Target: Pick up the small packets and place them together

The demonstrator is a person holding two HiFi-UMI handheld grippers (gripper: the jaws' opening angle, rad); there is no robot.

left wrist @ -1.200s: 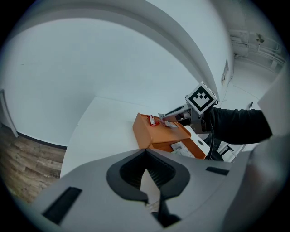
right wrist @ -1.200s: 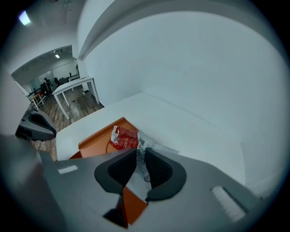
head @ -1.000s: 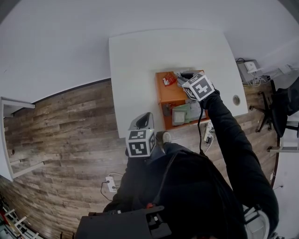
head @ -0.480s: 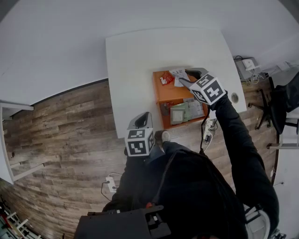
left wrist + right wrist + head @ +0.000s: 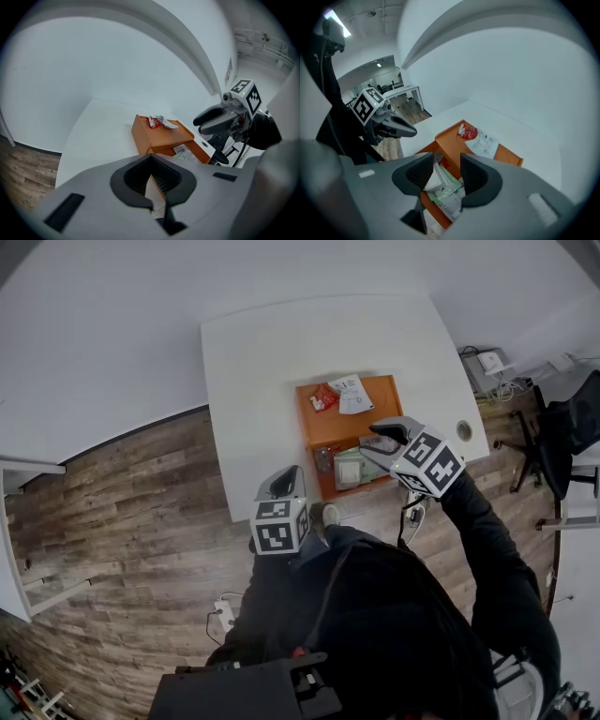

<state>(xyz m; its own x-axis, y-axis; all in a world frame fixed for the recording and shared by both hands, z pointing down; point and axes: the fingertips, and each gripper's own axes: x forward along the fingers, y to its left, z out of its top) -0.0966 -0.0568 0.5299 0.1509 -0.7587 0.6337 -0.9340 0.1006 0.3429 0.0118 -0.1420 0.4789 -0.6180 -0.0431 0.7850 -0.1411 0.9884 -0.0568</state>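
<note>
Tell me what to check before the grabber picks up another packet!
1. Right gripper empty: ok. Its jaws have just been opening, they stand apart, and nothing is pinched.
2. More packets to fetch: ok. Green and white packets lie in the near part of the orange tray, and they show between the right jaws.
3. Gathering spot: ok. The red packet and the white packet lie side by side at the tray's far end.
4. Left gripper out of the way: ok. It is shut and empty, by the table's near edge.
5. How many packets are in the near pile: cannot tell.
</note>
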